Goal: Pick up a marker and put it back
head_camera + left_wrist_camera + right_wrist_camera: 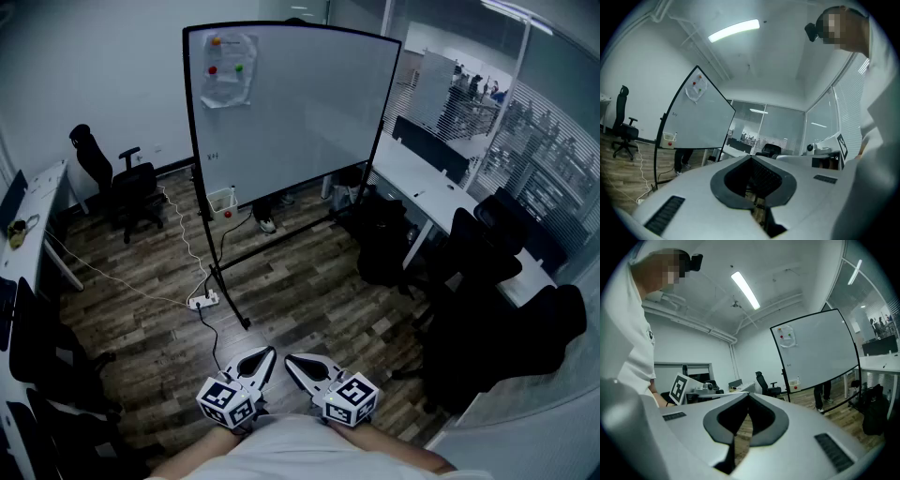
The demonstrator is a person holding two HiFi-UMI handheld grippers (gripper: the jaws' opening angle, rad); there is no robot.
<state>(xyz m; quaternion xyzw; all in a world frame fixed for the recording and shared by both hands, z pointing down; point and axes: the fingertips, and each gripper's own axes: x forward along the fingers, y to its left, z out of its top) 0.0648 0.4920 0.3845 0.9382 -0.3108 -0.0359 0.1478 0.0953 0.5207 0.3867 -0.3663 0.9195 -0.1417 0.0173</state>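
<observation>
A whiteboard [291, 112] on a black rolling stand stands in the middle of the room, a few steps ahead. A small white tray [222, 202] with a red dot hangs at its lower left; a thin marker seems to stand in it, too small to be sure. The tray [669, 137] also shows in the left gripper view, and the tray [793, 382] in the right gripper view. My left gripper [269, 352] and right gripper [290, 360] are held side by side close to my body, far from the board. Both are shut with nothing between the jaws [751, 158] [749, 395].
A power strip [204, 301] and white cable lie on the wood floor in front of the stand's foot [234, 309]. A black office chair [127, 187] stands at left by a desk [37, 202]. Dark chairs [487, 253] and desks line the right. Someone's legs [265, 214] show behind the board.
</observation>
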